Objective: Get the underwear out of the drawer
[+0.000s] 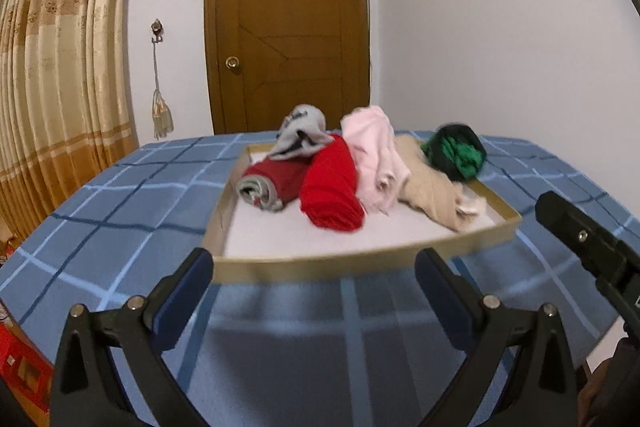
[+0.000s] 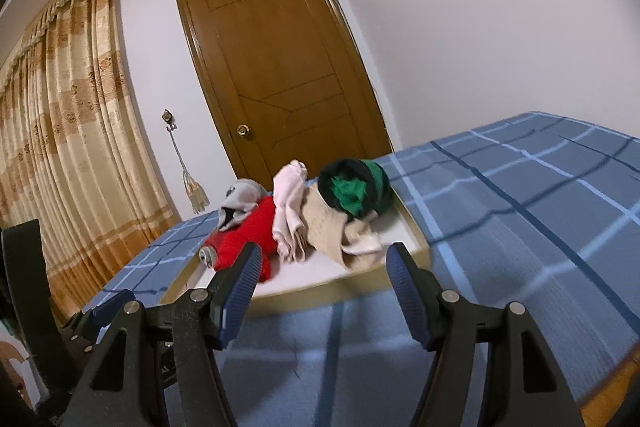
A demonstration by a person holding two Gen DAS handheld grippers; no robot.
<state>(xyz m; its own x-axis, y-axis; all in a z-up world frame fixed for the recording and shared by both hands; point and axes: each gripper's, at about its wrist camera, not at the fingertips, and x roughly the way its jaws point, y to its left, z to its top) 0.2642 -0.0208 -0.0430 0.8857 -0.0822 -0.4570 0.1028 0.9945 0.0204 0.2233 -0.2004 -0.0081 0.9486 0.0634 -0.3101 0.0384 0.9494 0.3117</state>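
Hovering spread and empty, left claw (image 1: pixel 314 269), right claw (image 2: pixel 322 267), underwear (image 1: pixel 332 183) ahead in drawer (image 1: pixel 320 267)

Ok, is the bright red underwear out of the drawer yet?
Still in: the bright red underwear lies rolled inside the drawer, between other garments; both grippers open, empty.

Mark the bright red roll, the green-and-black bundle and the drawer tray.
bright red roll (image 1: pixel 330 185), left wrist view, middle of roll.
green-and-black bundle (image 2: pixel 354 189), right wrist view, green centre.
drawer tray (image 1: pixel 320 265), left wrist view, near wall.
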